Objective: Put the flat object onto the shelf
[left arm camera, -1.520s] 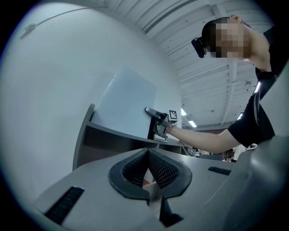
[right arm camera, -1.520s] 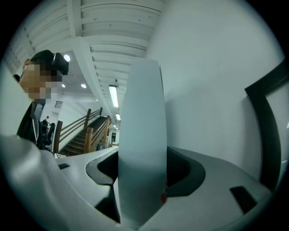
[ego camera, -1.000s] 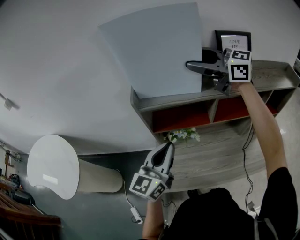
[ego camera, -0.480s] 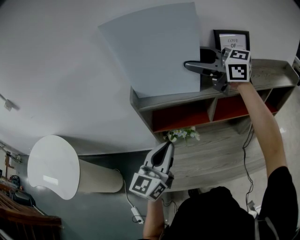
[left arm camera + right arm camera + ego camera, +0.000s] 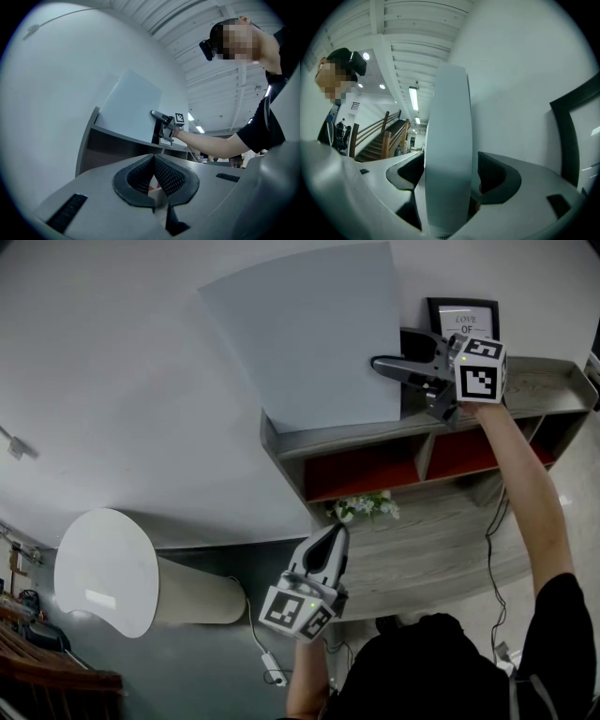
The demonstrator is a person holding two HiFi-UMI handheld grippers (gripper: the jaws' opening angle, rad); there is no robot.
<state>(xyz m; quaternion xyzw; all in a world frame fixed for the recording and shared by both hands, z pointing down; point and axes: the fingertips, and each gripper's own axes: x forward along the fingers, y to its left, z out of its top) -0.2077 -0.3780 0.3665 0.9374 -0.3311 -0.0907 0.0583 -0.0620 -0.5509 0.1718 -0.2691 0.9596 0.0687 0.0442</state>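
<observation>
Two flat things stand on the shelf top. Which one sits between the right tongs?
The large pale board, left of the small black-framed picture. The right tongs straddle its edge, and their jaws are opening.

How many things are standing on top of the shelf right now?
2. The flat panel stands at the left end of the shelf; the picture frame stands just right of it. More may be hidden behind the panel.
</observation>
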